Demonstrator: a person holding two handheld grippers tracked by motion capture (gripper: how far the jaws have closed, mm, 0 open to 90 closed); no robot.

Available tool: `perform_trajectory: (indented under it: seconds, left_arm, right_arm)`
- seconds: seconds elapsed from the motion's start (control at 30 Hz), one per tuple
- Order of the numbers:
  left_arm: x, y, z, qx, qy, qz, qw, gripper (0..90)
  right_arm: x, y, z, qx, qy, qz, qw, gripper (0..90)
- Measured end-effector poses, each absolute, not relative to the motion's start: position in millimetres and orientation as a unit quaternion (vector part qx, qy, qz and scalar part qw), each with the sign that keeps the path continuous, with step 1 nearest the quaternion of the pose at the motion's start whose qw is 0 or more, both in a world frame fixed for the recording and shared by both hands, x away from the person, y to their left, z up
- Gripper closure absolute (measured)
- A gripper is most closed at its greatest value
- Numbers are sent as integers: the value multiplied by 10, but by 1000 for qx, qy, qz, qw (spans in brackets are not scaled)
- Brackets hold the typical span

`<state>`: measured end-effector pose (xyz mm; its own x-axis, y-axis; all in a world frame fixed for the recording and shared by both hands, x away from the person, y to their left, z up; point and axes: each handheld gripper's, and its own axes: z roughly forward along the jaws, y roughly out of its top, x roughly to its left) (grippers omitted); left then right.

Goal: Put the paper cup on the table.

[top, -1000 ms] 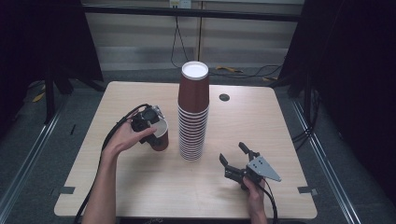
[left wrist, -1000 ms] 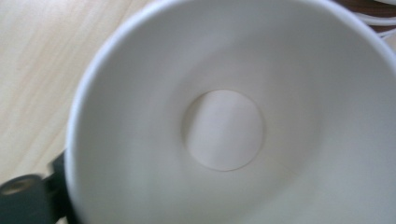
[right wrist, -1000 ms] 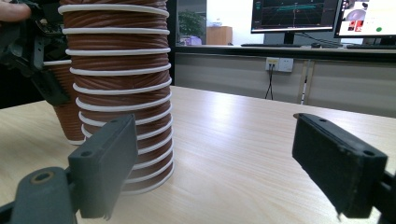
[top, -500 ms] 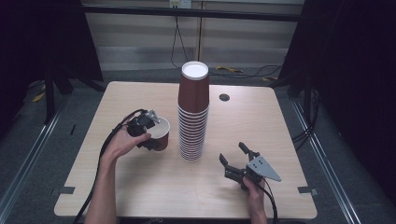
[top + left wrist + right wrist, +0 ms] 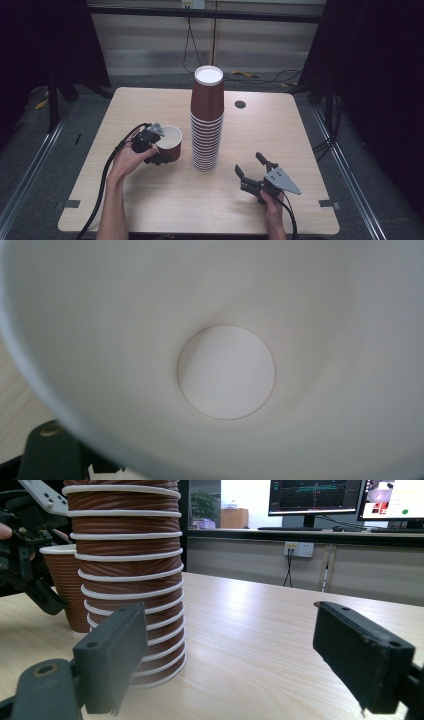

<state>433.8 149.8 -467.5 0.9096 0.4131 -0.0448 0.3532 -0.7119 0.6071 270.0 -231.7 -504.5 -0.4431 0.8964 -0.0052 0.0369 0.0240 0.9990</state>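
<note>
Gripping a single brown paper cup (image 5: 170,144) by its rim, my left gripper (image 5: 151,145) sits at about nine o'clock from the middle of the table (image 5: 150,200). Its jaws have just been closing, and they now pinch the cup's wall, one jaw outside the wall and the other over the rim. The cup stands mouth up on the wood, tipped slightly toward my hand, and in the left gripper view I look straight down into its white inside (image 5: 225,371) to the round bottom.

Just to the right, at the table's centre, stands the tall stack of brown cups (image 5: 206,125), nested mouth down with white rims ringing it and a white base on top. The single cup is just beside the stack at its nine o'clock, apart from it.

At about two o'clock from the stack, a small dark round disc (image 5: 240,104) lies on the tabletop.

At five o'clock from the stack, my right gripper (image 5: 252,172) rests low near the table's front edge, jaws spread wide with nothing between them. In the right gripper view the stack (image 5: 130,580) rises at eleven o'clock beyond my left jaw, with the held cup (image 5: 65,587) and the other gripper behind it.
</note>
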Motion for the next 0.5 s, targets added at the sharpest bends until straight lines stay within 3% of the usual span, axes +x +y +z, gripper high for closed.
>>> perform_trajectory:
  seconds: [0.1, 0.27, 0.5]
  left_arm:
    - [4311, 1562, -4654, 922, 205, 57, 324, 158]
    - [4200, 1664, -4633, 893, 226, 64, 385, 165]
    - [4062, 1753, -4635, 862, 245, 112, 429, 163]
  right_arm:
    - [2700, -2317, -5045, 379, 615, 587, 366, 139]
    - [2700, -2317, -5044, 380, 615, 586, 366, 140]
    - [2699, -2318, -5044, 380, 615, 586, 365, 140]
